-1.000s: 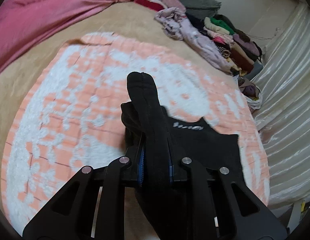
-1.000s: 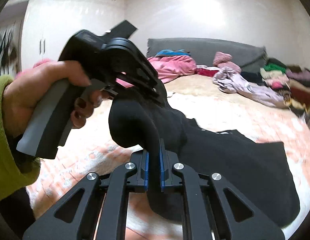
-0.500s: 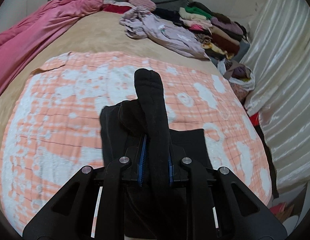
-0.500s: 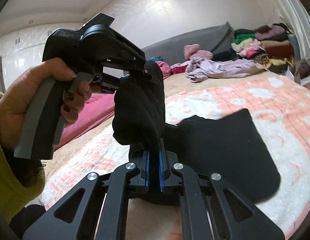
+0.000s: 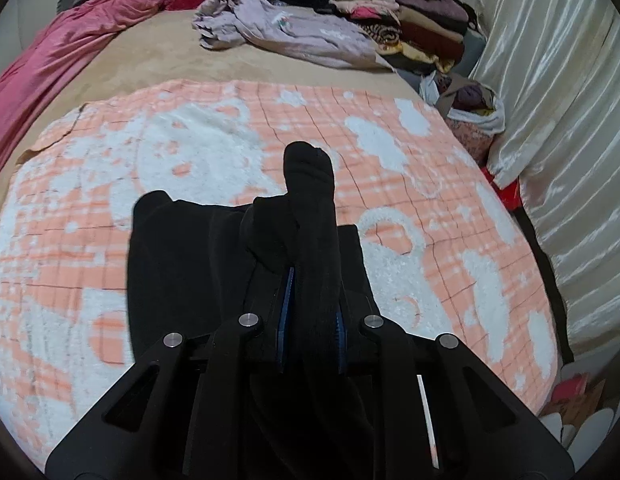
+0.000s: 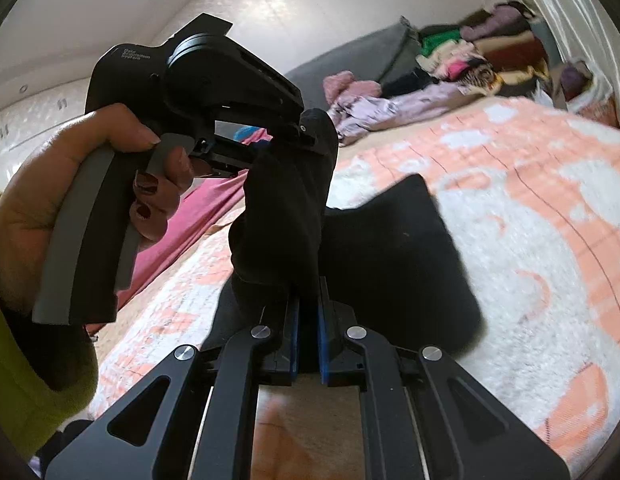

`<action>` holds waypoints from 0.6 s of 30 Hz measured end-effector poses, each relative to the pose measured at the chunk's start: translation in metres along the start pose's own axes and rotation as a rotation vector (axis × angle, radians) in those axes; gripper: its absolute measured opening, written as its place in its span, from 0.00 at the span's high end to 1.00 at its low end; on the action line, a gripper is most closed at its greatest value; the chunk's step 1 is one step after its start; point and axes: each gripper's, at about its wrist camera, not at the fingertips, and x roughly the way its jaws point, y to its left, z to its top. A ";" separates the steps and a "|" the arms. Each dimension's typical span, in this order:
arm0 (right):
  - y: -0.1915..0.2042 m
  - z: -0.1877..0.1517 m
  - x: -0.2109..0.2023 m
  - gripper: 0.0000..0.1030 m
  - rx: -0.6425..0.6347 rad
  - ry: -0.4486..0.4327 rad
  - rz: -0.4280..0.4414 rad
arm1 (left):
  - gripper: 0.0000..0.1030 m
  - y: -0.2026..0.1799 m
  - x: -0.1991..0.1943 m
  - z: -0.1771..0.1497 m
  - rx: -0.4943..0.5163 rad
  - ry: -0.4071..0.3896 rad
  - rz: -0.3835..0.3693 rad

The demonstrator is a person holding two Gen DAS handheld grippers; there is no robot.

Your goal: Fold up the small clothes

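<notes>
A small black garment (image 5: 190, 264) hangs from both grippers over the orange-and-white blanket (image 5: 410, 208). My left gripper (image 5: 310, 304) is shut on a bunched edge of it, and a fold sticks up between the jaws. My right gripper (image 6: 306, 320) is shut on another edge of the black garment (image 6: 394, 264), which drapes down onto the blanket (image 6: 530, 208). In the right wrist view the left gripper (image 6: 310, 136), held in a hand, is just left of and above mine, its fingertips buried in the cloth.
A pink quilt (image 5: 50, 60) lies along the bed's left side. A lilac garment (image 5: 294, 32) and a stack of folded clothes (image 5: 410, 16) sit at the far end. A shiny curtain (image 5: 562, 120) and a bag of clothes (image 5: 474, 116) are on the right.
Both grippers have lifted and swung with the garment. The black cloth has shifted left in the left view and folded more compactly under the grippers. Both stay shut.
</notes>
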 end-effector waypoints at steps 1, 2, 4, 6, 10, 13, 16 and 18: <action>-0.004 0.000 0.001 0.94 0.009 0.006 -0.008 | 0.90 -0.004 0.004 -0.001 0.005 0.004 0.008; -0.007 0.000 0.001 0.94 0.017 0.011 -0.012 | 0.90 -0.009 0.010 -0.001 0.018 0.006 0.016; -0.012 0.000 0.005 0.94 0.034 0.023 -0.021 | 0.81 -0.014 0.015 -0.003 0.025 -0.001 0.008; -0.014 -0.001 0.005 0.94 0.040 0.030 -0.035 | 0.58 -0.016 0.020 -0.005 0.020 0.007 -0.030; -0.026 -0.007 0.006 0.92 0.066 0.067 -0.081 | 0.55 -0.004 0.008 -0.018 0.016 -0.031 -0.087; -0.035 -0.014 0.000 0.90 0.078 0.094 -0.092 | 0.55 0.021 -0.012 -0.033 -0.015 -0.093 -0.075; -0.047 -0.019 -0.010 0.89 0.103 0.112 -0.131 | 0.55 0.053 -0.026 -0.053 -0.038 -0.146 0.020; -0.058 -0.018 -0.023 0.85 0.130 0.102 -0.161 | 0.55 0.073 -0.031 -0.069 -0.059 -0.171 0.064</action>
